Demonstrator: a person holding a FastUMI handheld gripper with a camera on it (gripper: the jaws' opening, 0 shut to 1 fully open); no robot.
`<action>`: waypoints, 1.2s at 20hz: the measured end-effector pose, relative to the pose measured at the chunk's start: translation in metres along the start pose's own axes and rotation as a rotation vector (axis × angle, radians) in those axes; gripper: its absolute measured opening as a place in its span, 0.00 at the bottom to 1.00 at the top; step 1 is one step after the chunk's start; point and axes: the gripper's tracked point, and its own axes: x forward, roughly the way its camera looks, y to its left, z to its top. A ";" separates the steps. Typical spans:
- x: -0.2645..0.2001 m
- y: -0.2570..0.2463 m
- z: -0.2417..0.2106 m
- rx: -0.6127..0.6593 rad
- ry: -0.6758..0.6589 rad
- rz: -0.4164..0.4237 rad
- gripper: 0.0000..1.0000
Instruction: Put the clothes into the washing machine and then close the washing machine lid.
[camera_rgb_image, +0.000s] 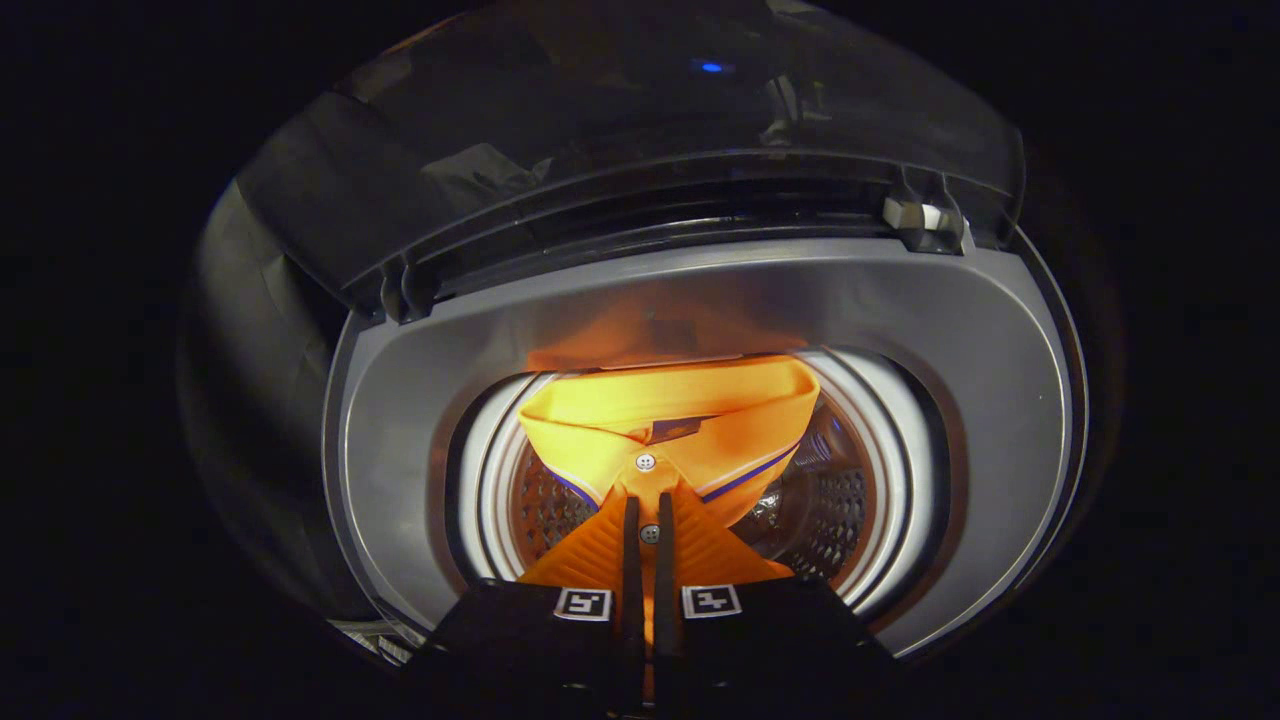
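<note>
My gripper (648, 520) is clenched on the orange shirt (665, 425) at its button placket, lower centre, shirt hanging over the washer drum (850, 500). Lid (620, 150) up, top of frame. Shirt's lower part hidden behind my fingers; drum bottom not visible.

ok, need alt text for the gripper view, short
The gripper is shut on an orange polo shirt, pinching its button placket and holding it over the open washing machine drum. The shirt's collar faces the camera, and the transparent lid stands raised behind the machine's grey top.
</note>
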 end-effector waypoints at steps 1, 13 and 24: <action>-0.001 -0.001 0.000 -0.004 0.003 -0.001 0.12; 0.003 -0.015 -0.015 -0.027 0.039 -0.053 0.15; -0.022 -0.015 -0.004 -0.045 -0.039 -0.081 0.79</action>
